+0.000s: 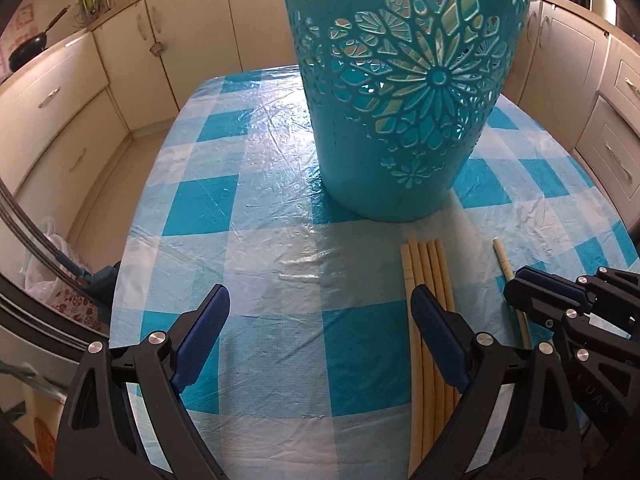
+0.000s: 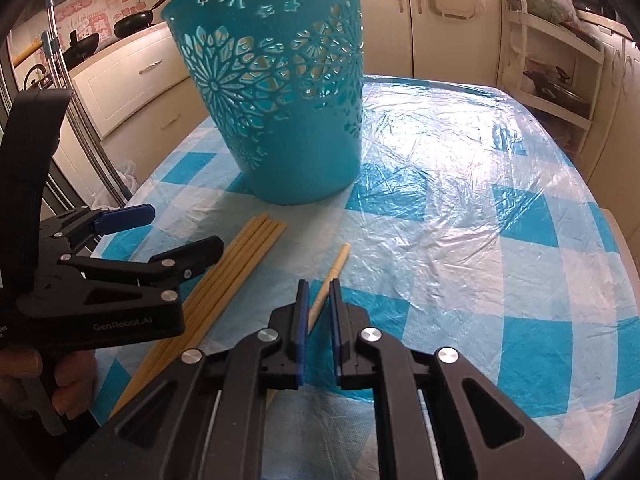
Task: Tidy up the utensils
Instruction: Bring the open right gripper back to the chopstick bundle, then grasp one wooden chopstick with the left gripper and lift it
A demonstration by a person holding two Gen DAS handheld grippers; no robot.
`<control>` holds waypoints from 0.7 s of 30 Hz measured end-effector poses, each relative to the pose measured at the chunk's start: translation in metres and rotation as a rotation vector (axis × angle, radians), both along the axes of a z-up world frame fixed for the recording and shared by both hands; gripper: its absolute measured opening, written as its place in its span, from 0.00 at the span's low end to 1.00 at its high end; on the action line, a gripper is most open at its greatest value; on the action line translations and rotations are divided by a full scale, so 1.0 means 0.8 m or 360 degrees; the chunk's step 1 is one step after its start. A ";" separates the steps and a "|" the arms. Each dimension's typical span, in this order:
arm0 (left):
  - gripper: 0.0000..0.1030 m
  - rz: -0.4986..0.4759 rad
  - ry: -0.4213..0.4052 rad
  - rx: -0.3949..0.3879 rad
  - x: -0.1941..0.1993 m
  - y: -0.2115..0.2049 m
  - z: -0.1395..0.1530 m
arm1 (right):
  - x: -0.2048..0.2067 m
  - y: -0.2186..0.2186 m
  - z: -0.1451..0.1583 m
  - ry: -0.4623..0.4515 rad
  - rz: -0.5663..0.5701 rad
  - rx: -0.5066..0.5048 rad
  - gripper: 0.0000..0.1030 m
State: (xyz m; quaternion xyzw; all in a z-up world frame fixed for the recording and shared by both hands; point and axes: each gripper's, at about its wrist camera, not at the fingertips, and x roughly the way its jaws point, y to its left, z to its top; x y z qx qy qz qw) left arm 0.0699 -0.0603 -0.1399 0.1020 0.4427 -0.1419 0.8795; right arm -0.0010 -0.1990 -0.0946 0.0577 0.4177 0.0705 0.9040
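Note:
A teal cut-out basket [image 1: 404,92] stands upright on the blue checked tablecloth [image 1: 280,240]; it also shows in the right wrist view [image 2: 288,92]. Several cream chopsticks [image 1: 428,280] lie side by side in front of it, also seen in the right wrist view [image 2: 236,268]. One single chopstick [image 2: 334,272] lies apart to their right. My left gripper [image 1: 320,312] is open and empty, its right finger over the bundle. My right gripper [image 2: 319,300] has its jaws narrowly apart around the single chopstick, low over the table; it also shows in the left wrist view [image 1: 548,292].
Cream kitchen cabinets [image 1: 80,92] surround the table. Pans [image 2: 132,20] sit on the counter at the far left. A white shelf rack [image 2: 556,80] stands at the far right. A plastic bag [image 1: 48,280] lies beside the table's left edge.

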 end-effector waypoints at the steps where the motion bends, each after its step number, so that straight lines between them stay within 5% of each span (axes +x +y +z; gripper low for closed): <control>1: 0.86 -0.0004 -0.0005 0.0006 0.000 -0.002 0.001 | -0.001 0.000 0.000 -0.0001 0.0000 0.0004 0.10; 16: 0.84 0.0012 0.0046 0.0039 0.010 -0.006 -0.005 | 0.011 0.006 0.003 0.0009 0.0020 -0.0014 0.10; 21: 0.69 0.0074 0.0062 -0.0020 0.016 0.005 -0.003 | 0.019 0.023 0.004 0.0007 0.0134 -0.0097 0.10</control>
